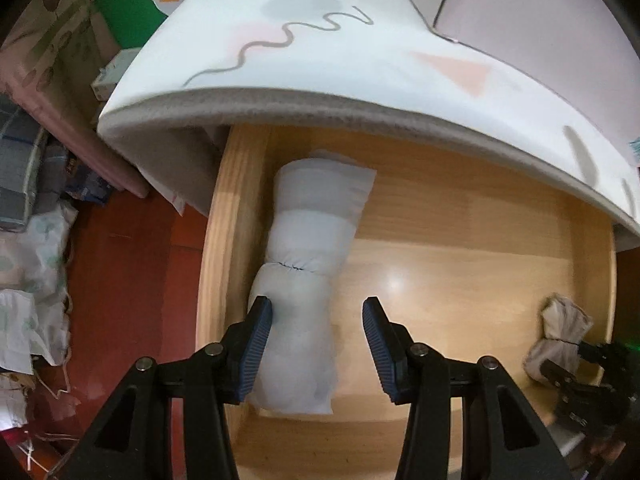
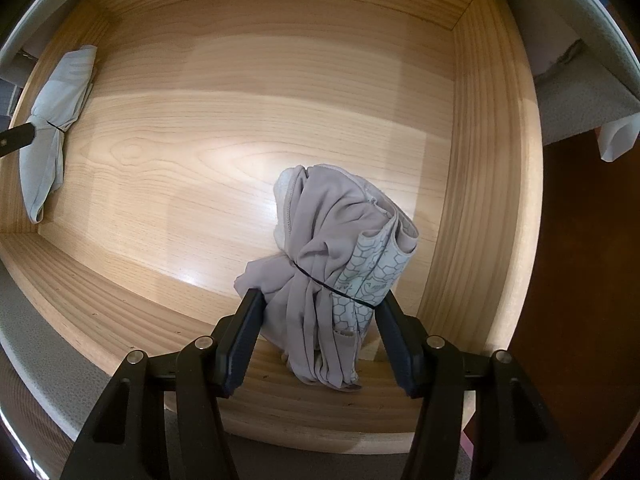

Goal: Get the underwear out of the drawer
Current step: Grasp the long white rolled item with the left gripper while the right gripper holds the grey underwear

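Your left tool (image 1: pixel 317 322): spread over pale bundle (image 1: pixel 304 288) | your right tool (image 2: pixel 320 312): pinching grey bundle (image 2: pixel 332 264) | both in drawer (image 2: pixel 280 100).

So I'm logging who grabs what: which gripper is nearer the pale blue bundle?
Left. The left gripper is over the pale blue bundle; the right gripper straddles the beige bundle across the drawer.

Your drawer (image 2: pixel 280 92) is pale grained wood with a glossy floor. Both bundles (image 1: pixel 304 280) (image 2: pixel 332 280) are soft matt cloth. Your gripper pads (image 1: pixel 256 352) look ribbed, matt dark plastic.
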A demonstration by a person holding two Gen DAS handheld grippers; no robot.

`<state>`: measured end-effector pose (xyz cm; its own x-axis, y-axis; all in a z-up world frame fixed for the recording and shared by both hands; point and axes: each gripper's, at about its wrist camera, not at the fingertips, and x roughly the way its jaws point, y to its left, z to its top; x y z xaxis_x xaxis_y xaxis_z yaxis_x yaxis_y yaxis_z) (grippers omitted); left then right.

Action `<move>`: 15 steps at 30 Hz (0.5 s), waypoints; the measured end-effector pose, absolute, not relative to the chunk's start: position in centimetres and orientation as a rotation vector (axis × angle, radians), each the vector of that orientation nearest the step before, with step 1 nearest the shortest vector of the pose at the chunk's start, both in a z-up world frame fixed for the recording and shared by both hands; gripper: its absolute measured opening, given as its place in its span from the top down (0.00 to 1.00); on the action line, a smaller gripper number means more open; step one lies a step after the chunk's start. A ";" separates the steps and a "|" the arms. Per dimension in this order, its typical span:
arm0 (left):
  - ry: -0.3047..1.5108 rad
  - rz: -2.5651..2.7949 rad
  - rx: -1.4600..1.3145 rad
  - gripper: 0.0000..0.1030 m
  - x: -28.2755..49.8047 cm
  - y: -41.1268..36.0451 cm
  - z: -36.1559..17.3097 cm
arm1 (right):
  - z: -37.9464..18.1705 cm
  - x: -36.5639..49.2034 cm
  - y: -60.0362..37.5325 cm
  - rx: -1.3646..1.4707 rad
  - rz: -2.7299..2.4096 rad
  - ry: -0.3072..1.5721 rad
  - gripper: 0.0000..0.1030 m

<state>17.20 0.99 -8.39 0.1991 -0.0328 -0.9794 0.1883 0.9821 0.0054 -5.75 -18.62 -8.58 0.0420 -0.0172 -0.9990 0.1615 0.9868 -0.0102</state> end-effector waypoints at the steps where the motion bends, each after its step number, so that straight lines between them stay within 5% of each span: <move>1: 1.362 -0.147 0.146 0.53 17.4 0.8 -8.6 | -8.6 -5.7 -18.7 0.115 -0.137 1.525 0.48; 15: 1.449 -0.253 0.148 0.53 15.9 -1.3 -9.9 | -8.3 -5.7 -19.0 0.118 -0.138 1.523 0.48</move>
<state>15.92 -1.28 -9.92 0.1015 -0.0812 -0.9915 0.2594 0.9643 -0.0525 -5.66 -19.00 -8.26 0.0430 -0.0165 -0.9989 0.1635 0.9865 -0.0093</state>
